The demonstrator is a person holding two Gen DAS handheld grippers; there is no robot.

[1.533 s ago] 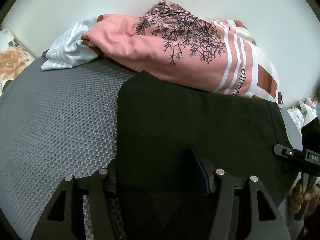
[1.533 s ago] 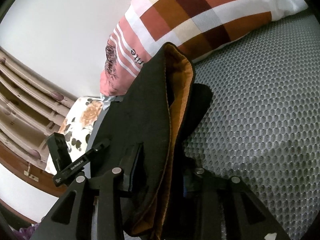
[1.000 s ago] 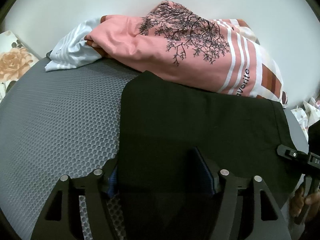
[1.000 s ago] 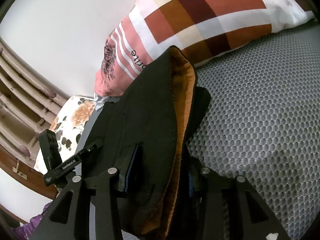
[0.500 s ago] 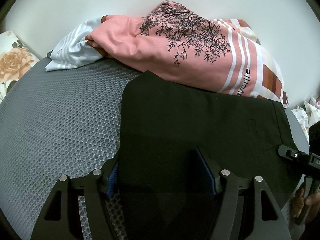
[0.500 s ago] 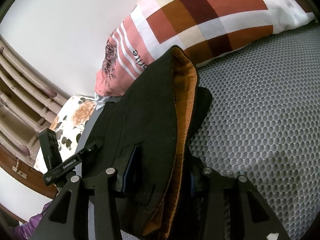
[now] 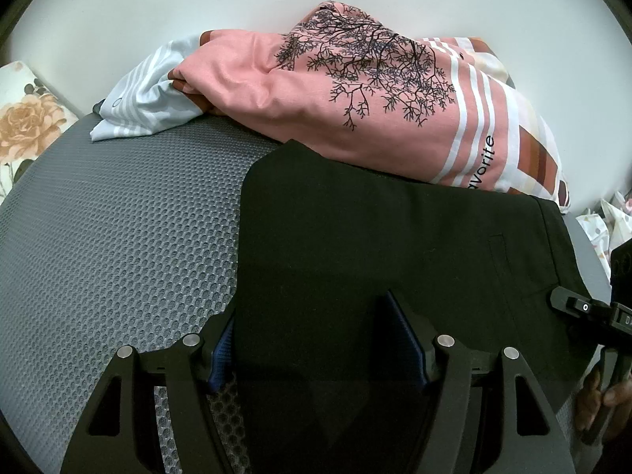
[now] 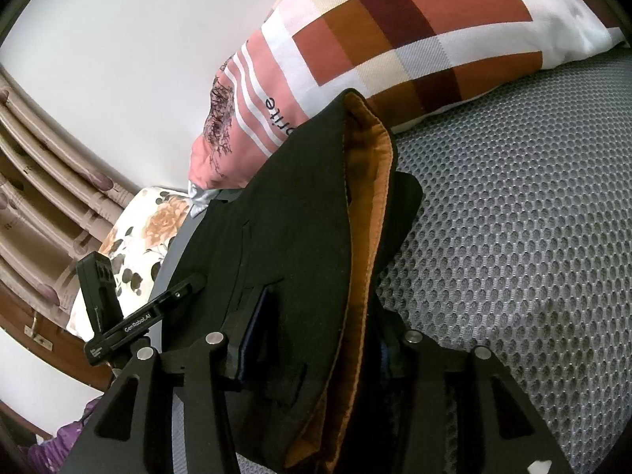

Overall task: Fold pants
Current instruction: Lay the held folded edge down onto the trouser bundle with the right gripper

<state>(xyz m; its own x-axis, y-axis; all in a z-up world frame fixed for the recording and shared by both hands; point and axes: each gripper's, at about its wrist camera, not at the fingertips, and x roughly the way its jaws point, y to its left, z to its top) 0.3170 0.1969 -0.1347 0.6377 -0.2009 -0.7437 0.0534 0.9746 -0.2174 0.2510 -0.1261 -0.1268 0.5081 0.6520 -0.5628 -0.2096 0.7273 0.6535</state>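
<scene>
Left wrist view first: far left there's a floral pillow (image 7: 23, 126) at the edge, then the grey mesh mattress (image 7: 118, 245) filling the left half. The black pants (image 7: 375, 245) lie flat across the centre and right, their far edge tucked against the pink tree-print pillow (image 7: 355, 91) along the top. The left gripper (image 7: 316, 339) sits at the bottom centre with its fingers spread wide on either side of the near pants edge; I can't tell if the pads actually press the cloth. Compared with a second and a half ago, hardly anything has shifted here, just a slightly lower framing.

Right wrist view: lower left you see the other tool, then the pants bunched up the middle with the orange lining (image 8: 367, 276) showing along the fold. The right gripper (image 8: 316, 343) has that thick fold between its fingers, left pad against the black cloth, right one hidden behind it. Its fingers have just been opening a bit, and the fold looks a touch looser than earlier. The checked pillow (image 8: 414, 27) fills the upper right.
</scene>
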